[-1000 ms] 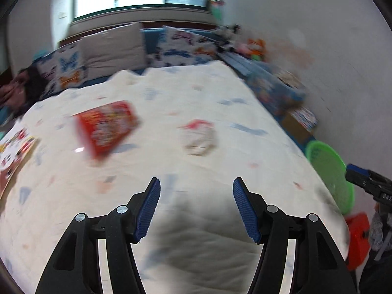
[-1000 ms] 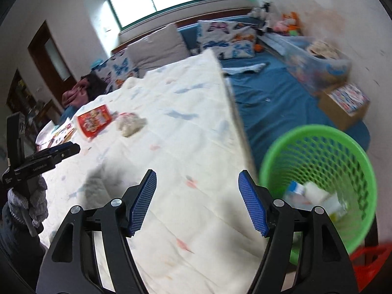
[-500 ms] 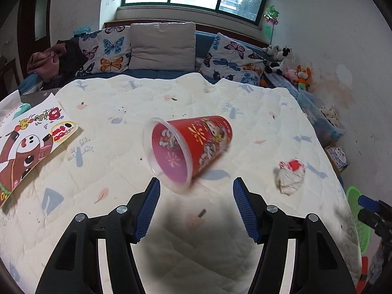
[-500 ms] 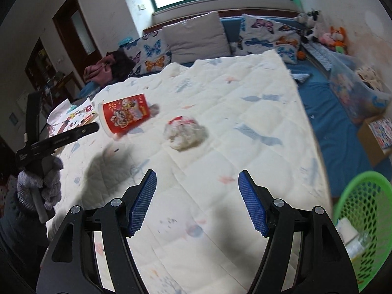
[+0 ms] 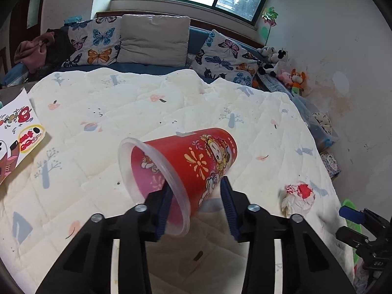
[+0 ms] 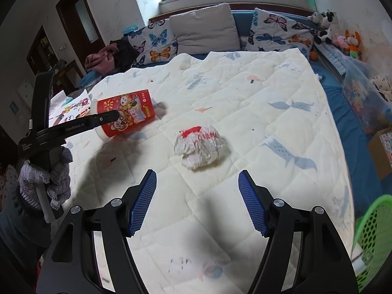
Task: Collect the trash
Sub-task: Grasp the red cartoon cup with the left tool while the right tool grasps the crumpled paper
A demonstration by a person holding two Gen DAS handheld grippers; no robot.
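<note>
A red printed plastic cup (image 5: 196,164) lies on its side on the white quilt. My left gripper (image 5: 196,196) is shut on the cup's rim, one finger inside the mouth and one outside. The cup also shows in the right wrist view (image 6: 127,116), with the left gripper (image 6: 115,116) on it. A crumpled white and red wrapper (image 6: 201,147) lies just ahead of my right gripper (image 6: 197,204), which is open and empty above the quilt. The wrapper shows in the left wrist view (image 5: 297,196) too. A green mesh bin (image 6: 374,235) stands at the bed's right edge.
The white quilt (image 6: 245,93) covers the bed. Picture sheets (image 5: 17,134) lie at the left edge. Pillows (image 5: 152,41) line the headboard. Plush toys (image 5: 281,66), a clear storage box (image 6: 367,98) and a cardboard box (image 6: 382,152) sit on the blue floor at the right.
My left gripper has moved up to the red cup and shut on its rim. My right gripper has moved closer to the crumpled wrapper and stays open.
</note>
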